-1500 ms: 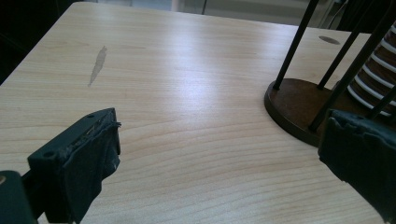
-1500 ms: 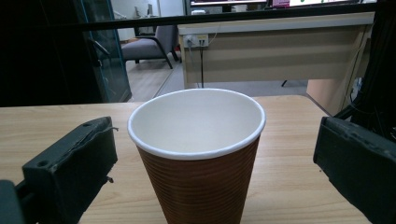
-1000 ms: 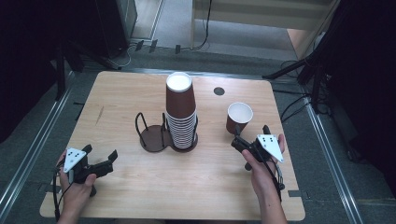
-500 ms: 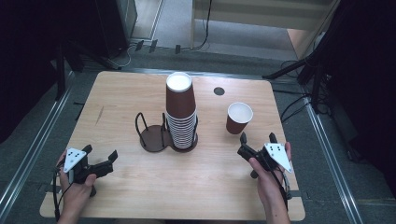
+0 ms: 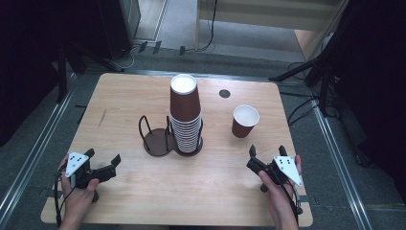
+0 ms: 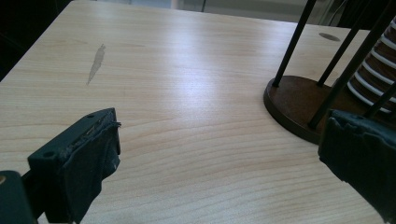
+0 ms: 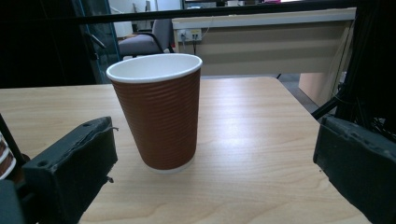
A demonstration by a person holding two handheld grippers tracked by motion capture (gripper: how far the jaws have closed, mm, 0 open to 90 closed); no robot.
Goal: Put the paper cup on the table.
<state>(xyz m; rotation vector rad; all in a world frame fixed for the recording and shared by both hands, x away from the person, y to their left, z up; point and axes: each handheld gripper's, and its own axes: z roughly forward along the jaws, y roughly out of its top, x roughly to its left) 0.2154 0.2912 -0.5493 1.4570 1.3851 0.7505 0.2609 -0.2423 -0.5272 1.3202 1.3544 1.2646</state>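
Apparently we had single ribbed brown paper cup point(image 5: 245, 121) standing alone right of centre; right gripper point(image 5: 266, 159) spread, empty; left gripper point(image 5: 101, 164) spread, idle lower left; stacking undone.

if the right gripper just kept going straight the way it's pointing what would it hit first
Most likely the single paper cup. It stands upright just ahead of the right gripper, a bit left of centre between the open fingers, with bare table in between.

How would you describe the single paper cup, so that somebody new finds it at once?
Start at the wooden table, then find the tall cup stack in the black wire holder near its middle. The single paper cup stands upright to the right of the stack, ahead of the right gripper. It is brown and ribbed, and it stands alone.
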